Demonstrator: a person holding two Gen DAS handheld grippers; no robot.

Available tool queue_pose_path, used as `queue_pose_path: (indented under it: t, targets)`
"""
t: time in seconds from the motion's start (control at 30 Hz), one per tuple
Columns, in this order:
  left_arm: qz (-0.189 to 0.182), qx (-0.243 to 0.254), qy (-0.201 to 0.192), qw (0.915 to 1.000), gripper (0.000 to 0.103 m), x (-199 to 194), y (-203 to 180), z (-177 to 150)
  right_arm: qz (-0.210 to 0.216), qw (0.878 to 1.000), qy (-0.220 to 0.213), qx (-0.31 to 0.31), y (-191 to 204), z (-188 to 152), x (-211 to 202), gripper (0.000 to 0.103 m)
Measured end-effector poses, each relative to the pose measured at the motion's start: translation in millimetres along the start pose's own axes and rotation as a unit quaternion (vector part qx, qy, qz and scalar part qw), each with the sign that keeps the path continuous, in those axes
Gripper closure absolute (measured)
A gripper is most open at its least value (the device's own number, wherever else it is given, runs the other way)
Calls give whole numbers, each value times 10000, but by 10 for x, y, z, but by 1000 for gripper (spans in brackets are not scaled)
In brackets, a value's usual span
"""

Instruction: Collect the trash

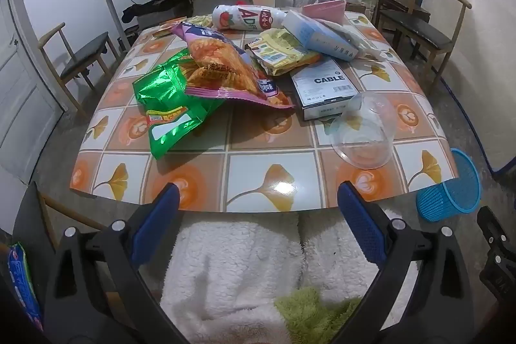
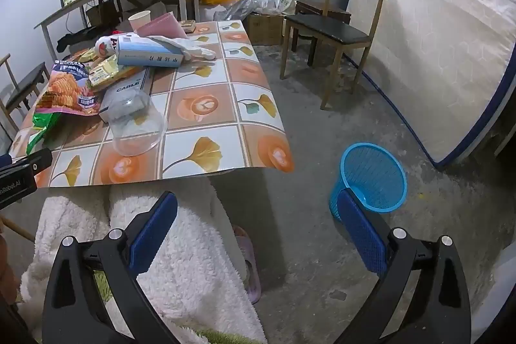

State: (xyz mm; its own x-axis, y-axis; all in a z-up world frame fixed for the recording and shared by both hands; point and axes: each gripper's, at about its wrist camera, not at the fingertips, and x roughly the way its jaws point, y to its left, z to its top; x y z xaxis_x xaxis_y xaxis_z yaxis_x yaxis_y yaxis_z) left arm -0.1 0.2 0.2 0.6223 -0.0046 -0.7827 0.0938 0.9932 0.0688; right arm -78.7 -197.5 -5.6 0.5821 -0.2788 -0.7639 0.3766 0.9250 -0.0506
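Both tongs, left (image 1: 258, 208) & right (image 2: 256, 211), hanging spread & empty near worktop (image 1: 248, 182) edge; clear cup (image 1: 364, 131) lying ahead-right of left, bin (image 2: 371, 179) beside right.

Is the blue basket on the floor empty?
It looks empty: the right wrist view looks into the upright blue basket and shows only bare mesh.

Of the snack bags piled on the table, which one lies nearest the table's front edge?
The green foil snack bag. It sticks out toward the front edge of the table, partly under the purple chip bag; the yellow packet lies farther back.
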Motion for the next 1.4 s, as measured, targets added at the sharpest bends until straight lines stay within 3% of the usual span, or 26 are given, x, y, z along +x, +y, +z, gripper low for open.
queue_pose_path:
  t: [1.4]
  targets:
    - [34,24,71,10000,9,98,64,-35,-78,10000,8,-46,36,20,1,7]
